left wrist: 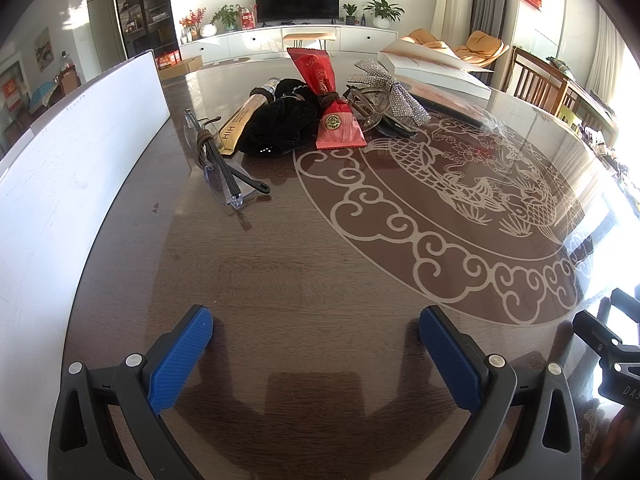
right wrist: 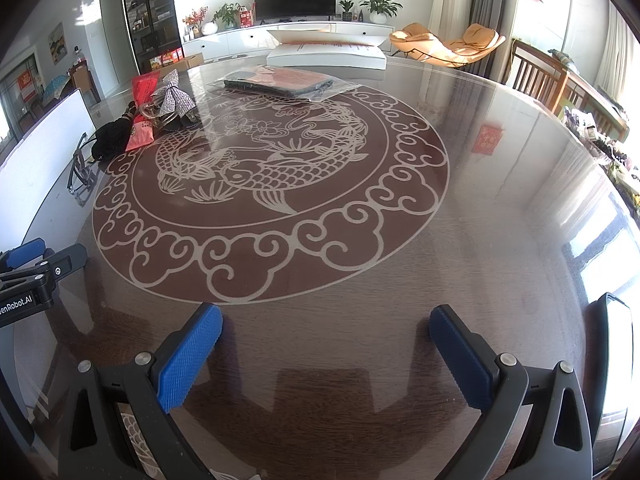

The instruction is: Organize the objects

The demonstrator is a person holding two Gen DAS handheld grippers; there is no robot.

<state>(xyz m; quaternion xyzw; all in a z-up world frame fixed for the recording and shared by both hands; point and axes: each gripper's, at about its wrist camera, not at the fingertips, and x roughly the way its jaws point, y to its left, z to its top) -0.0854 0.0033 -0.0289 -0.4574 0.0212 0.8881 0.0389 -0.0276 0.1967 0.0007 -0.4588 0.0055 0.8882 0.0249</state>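
Clear-lensed glasses [left wrist: 224, 168] near table [left wrist: 320, 280] left edge: fragile, slippery; pinch the temple. Left gripper [left wrist: 316, 322], right gripper [right wrist: 326, 318] both spread, empty.

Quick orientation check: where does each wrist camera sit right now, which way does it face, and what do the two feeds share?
Left wrist: low over the table, facing the glasses and red packet; open left gripper shows, right gripper at its edge.
Right wrist: further right, facing the fish pattern; open right gripper shows.
Shared: the packet, TV, white board.
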